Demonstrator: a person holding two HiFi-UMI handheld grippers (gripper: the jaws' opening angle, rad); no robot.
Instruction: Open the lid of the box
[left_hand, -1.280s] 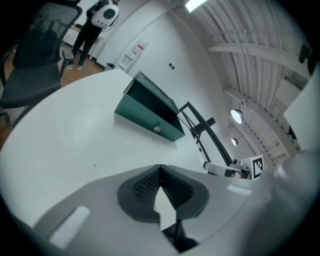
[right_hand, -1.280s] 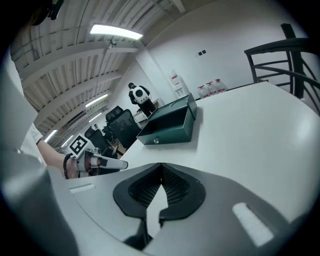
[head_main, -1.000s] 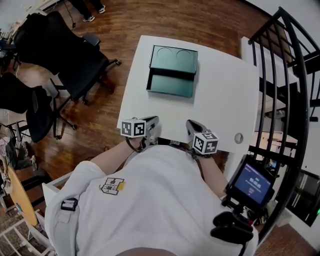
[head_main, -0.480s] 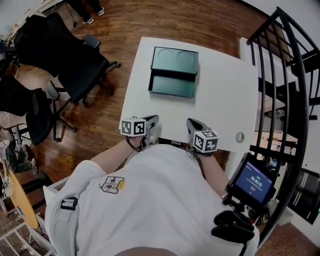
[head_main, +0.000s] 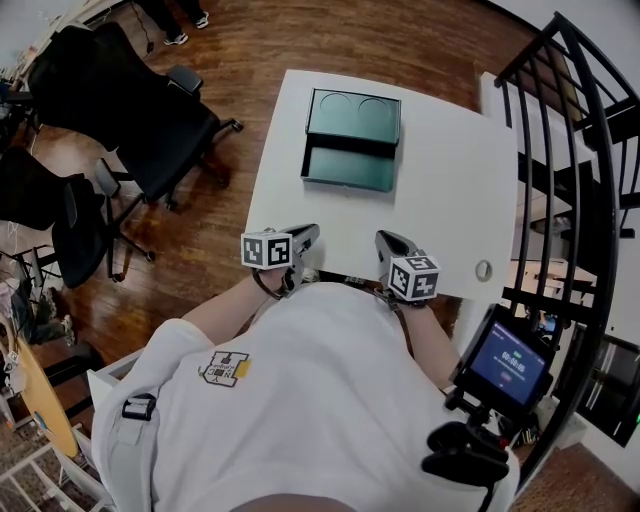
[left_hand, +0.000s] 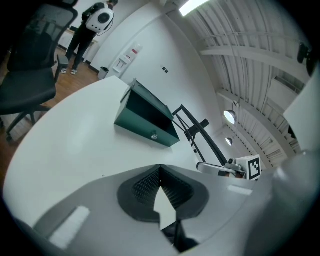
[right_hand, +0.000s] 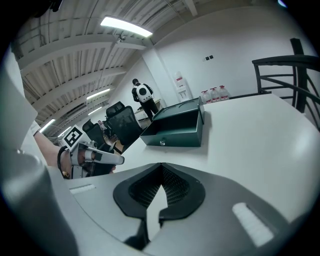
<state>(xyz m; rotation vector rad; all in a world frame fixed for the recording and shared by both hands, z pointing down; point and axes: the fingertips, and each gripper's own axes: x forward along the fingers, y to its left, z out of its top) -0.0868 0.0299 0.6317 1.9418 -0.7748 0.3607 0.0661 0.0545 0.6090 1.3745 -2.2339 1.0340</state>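
A dark green box (head_main: 352, 140) stands at the far side of the white table (head_main: 440, 190). Its lid (head_main: 354, 116) is swung back and upright, showing two round recesses inside. The box (left_hand: 147, 120) also shows in the left gripper view, and the box (right_hand: 176, 129) in the right gripper view with a small knob on its front wall. My left gripper (head_main: 310, 232) and right gripper (head_main: 383, 240) rest at the table's near edge, well short of the box. Both are shut, with nothing between the jaws of the left gripper (left_hand: 160, 167) or the right gripper (right_hand: 161, 166).
Black office chairs (head_main: 130, 110) stand on the wooden floor to the left of the table. A black metal railing (head_main: 580, 150) runs along the right. A round grommet (head_main: 484, 270) sits near the table's right front corner. A screen device (head_main: 505, 362) hangs at my right side.
Almost nothing: both grippers stay shut at the table's near edge, edging slightly forward, and the head view shifts a little.
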